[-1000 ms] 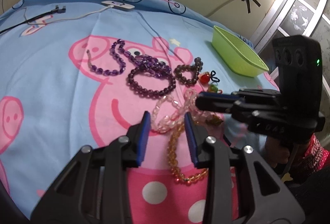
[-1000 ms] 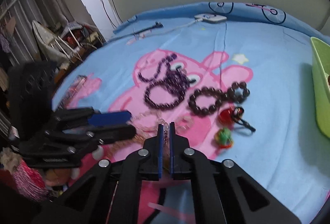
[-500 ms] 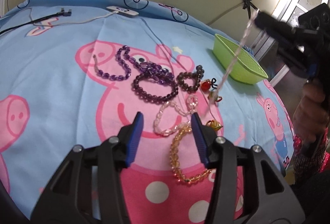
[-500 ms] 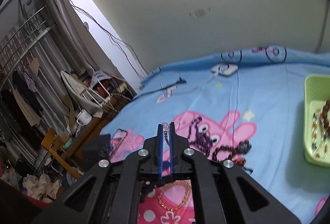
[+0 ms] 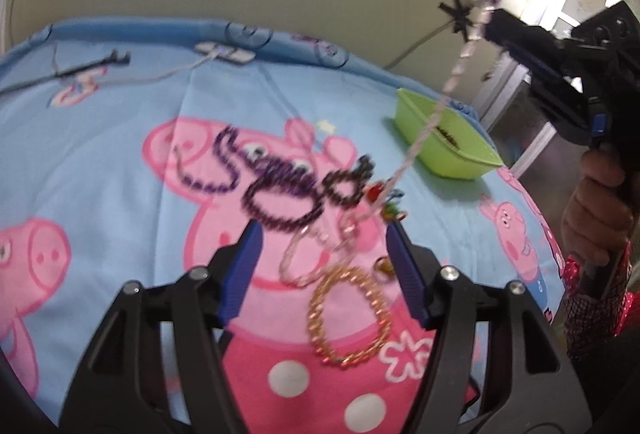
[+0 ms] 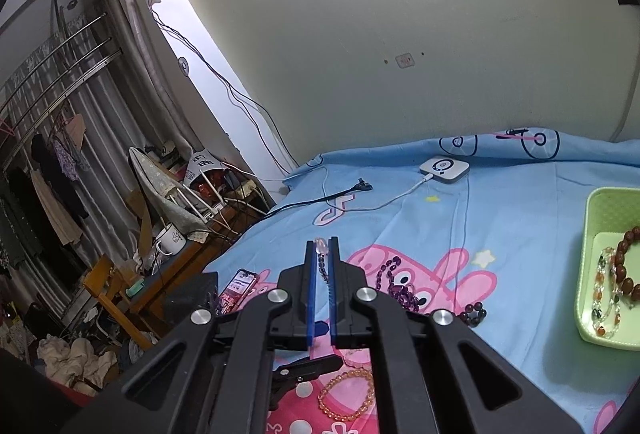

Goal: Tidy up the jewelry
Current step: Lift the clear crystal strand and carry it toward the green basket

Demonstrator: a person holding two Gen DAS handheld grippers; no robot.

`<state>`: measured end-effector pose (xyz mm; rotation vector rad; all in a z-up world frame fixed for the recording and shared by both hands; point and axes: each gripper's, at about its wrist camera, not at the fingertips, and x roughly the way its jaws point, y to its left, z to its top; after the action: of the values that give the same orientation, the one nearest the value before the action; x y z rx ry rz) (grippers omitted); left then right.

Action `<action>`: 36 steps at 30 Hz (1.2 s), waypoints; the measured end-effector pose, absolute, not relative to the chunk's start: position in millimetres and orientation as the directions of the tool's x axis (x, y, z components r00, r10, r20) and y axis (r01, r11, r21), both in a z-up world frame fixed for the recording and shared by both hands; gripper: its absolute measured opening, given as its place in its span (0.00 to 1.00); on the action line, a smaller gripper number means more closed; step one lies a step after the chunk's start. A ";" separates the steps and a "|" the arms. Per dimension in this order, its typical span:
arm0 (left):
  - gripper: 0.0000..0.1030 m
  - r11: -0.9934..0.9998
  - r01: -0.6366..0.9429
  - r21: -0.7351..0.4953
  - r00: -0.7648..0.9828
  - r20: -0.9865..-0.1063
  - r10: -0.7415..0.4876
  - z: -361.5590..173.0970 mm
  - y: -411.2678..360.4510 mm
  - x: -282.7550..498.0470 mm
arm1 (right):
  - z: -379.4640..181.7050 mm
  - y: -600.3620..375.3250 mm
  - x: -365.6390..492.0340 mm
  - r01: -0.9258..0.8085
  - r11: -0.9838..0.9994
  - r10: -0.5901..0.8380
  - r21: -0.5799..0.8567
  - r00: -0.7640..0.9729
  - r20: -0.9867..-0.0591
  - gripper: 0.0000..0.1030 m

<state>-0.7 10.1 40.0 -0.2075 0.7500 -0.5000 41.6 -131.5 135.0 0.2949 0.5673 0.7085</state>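
Right now the right gripper [image 6: 322, 266] is clamping its blue pads on one end of a long strand of pale, clear pink beads [image 5: 424, 138], and the strand is hanging taut and slanting down to the bedsheet, where its lower end is still lying among the other jewelry near the middle of the sheet. Seen from the left wrist, that gripper is being held high near the far right corner of the bed, over the shallow lime-green plastic tray [image 5: 444, 150], which is sitting by the right edge and already holding a few bracelets. The strand's long axis is running from the pile up and to the right, toward the tray, so the right hand [image 5: 596, 218] is clearly the nearer one for carrying it over.

Meanwhile the left gripper [image 5: 322, 270] is hovering low over the pile, tilted downward, its jaws opening with nothing pinched between them; the loose loops of the pale strand and a golden amber bead bracelet [image 5: 348, 318] are lying on the sheet in the gap under them. Purple and dark bead bracelets [image 5: 280, 202] are lying just beyond its fingertips, toward the far edge. Probably the strand needs more lift before its tail clears the sheet.
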 end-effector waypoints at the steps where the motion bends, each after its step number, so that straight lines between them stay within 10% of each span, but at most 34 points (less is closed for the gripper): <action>1: 0.60 0.861 0.372 -0.347 0.622 -0.595 -0.509 43.1 6.4 0.2 | 135.8 -131.6 40.7 -0.530 0.726 0.684 0.437 0.618 -0.387 0.00; 8: 0.61 0.836 0.475 -0.275 0.600 -0.594 -0.536 53.0 -37.7 13.8 | 144.2 -133.1 34.7 -0.543 0.721 0.690 0.431 0.625 -0.366 0.00; 13: 0.05 0.839 0.482 -0.252 0.560 -0.647 -0.517 47.9 -55.3 45.4 | 161.5 -141.0 25.9 -0.565 0.717 0.692 0.408 0.647 -0.322 0.00; 36: 0.05 0.668 0.713 -0.215 0.560 -0.400 -0.726 238.2 -173.1 100.4 | 224.5 -288.4 7.8 -0.400 0.832 0.474 0.384 0.872 -0.120 0.00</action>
<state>100.4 -173.1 238.2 -0.0298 0.4847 -0.8478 7.8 -288.4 224.5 0.3585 0.2152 0.4671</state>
